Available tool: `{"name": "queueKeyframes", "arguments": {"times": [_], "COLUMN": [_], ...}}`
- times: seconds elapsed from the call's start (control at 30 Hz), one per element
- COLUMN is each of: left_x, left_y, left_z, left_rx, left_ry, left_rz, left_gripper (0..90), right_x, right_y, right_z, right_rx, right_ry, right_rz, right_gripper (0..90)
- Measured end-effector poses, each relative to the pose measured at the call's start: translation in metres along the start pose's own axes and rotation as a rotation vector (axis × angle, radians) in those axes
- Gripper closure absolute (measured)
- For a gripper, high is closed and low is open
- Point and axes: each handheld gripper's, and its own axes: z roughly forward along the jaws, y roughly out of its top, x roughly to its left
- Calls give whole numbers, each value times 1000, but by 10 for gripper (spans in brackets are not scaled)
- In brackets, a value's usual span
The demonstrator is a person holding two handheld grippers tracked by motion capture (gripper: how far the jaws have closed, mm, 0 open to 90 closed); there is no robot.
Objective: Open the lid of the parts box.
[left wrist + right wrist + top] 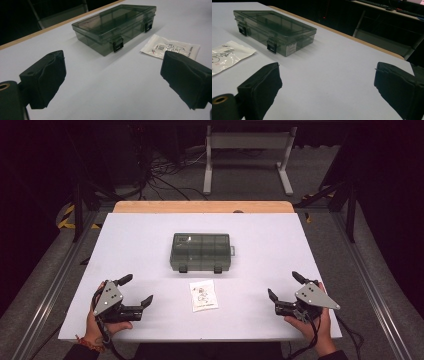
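A smoky translucent compartment box (201, 252) lies closed in the middle of the white table, its two black latches facing the person. The box (115, 25) is ahead in the left gripper view, and the box (274, 31) lies to the left in the right gripper view. A small white printed packet (203, 295) lies flat just in front of it; the packet (170, 47) and the packet (227, 56) lie flat in both gripper views. My left gripper (136, 290) rests open at the front left, nothing between its jaws. My right gripper (284, 285) rests open at the front right, likewise empty.
The white tabletop (140, 245) has a wooden strip (200, 206) along its far edge. Beyond it stand a white metal frame (247, 155) and tangled cables (165, 175) on the dark floor. Dark rails run down both sides.
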Motion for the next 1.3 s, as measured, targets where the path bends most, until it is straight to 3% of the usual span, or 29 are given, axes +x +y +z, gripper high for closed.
{"name": "queueKeyframes", "arguments": {"times": [0.13, 0.27, 0.7, 1.1, 1.3], "left_x": [1, 5, 13, 24, 28], "left_y": [1, 0, 0, 2, 8], "left_z": [0, 3, 12, 35, 57], "left_rx": [-4, 3, 24, 91, 123], "left_ry": [19, 4, 12, -51, -77], "left_rz": [27, -1, -4, -27, -26], "left_gripper": [94, 95, 117, 123, 139], "right_x": [0, 1, 4, 0, 1], "right_y": [-1, -3, -7, -3, 8], "right_z": [1, 3, 14, 40, 60], "right_rx": [4, 16, 57, 106, 132], "right_ry": [0, 11, 27, 55, 112], "right_rz": [-1, 4, -6, 28, 33], "right_gripper": [79, 80, 83, 98, 151]}}
